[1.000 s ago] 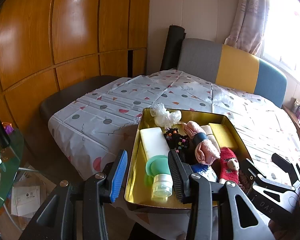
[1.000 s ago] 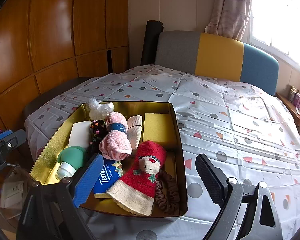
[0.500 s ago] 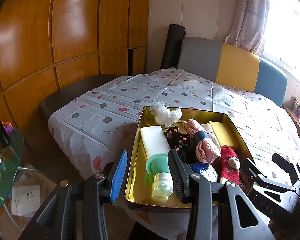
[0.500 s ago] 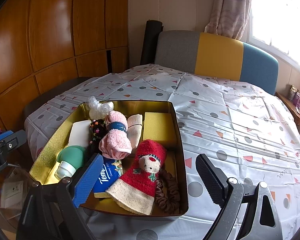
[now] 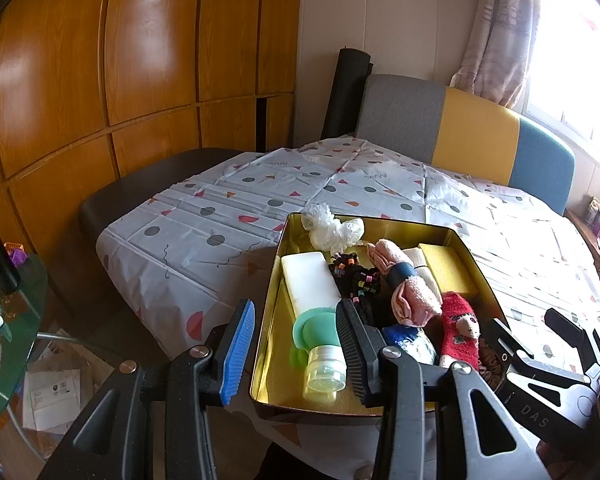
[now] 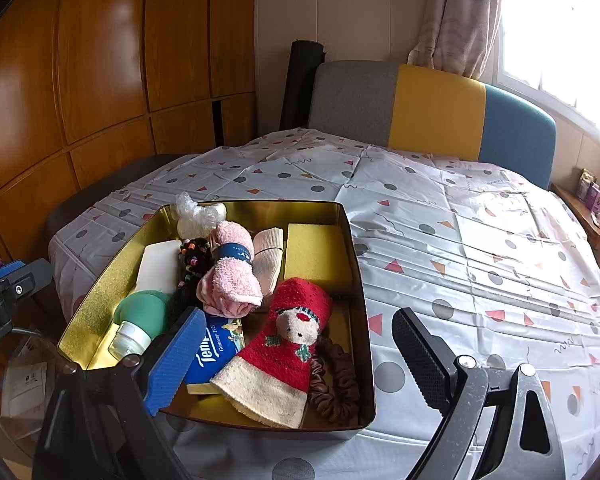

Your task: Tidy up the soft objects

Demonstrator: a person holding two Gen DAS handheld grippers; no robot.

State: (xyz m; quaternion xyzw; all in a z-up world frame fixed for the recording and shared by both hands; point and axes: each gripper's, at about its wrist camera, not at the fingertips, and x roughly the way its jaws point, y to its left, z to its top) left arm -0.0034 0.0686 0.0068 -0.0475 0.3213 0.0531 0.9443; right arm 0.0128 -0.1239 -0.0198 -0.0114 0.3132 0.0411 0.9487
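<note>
Soft objects sat packed in the gold tin [image 6: 100, 288] at the worktop's near edge: red sock [image 6: 288, 344] at 6 o'clock, pink towel roll [image 6: 230, 280] centre, yellow sponge [image 6: 314, 254] at 1 o'clock. Nothing had shifted over the last second. My left tool [image 5: 296, 344] and right tool [image 6: 300, 360] both hovered spread, pinching nothing. Sorting looked done, or paused.

A gold tin [image 6: 100, 304] holds a red sock [image 6: 288, 344], pink towel [image 6: 230, 276], yellow sponge [image 6: 316, 252] and blue tissue pack [image 6: 216, 348]. The bench's white cloth [image 6: 460, 240] carries grey dots and red triangles.
</note>
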